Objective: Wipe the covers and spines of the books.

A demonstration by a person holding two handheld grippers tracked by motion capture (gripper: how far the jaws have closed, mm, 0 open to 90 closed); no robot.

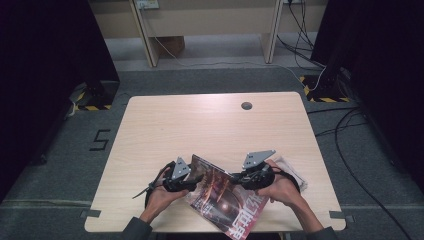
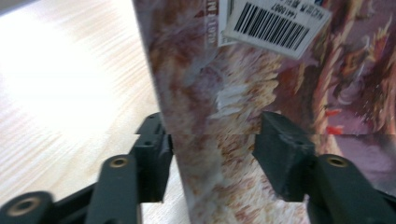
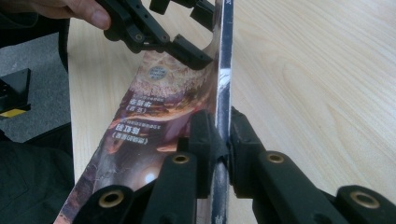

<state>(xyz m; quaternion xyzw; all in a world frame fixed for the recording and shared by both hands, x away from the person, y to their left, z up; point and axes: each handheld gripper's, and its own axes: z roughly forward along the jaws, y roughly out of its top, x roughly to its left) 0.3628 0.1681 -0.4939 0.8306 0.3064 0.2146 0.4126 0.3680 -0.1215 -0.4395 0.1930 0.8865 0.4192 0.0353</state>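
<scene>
A thin book with a reddish-brown picture cover stands tilted on edge above the table's front edge, between my two hands. My right gripper is shut on its spine edge, both pads pressed flat against it; in the high view that gripper comes in from the right. My left gripper straddles the book from the left, its jaws partly apart. One pad sits at the cover's edge, the other stands off the cover. The right gripper view also has the left gripper at the book's far end.
A white barcode label is stuck on the cover. A pale flat packet lies on the wooden table under my right hand. A round cable hole sits near the far edge. Cables cross the floor at the right.
</scene>
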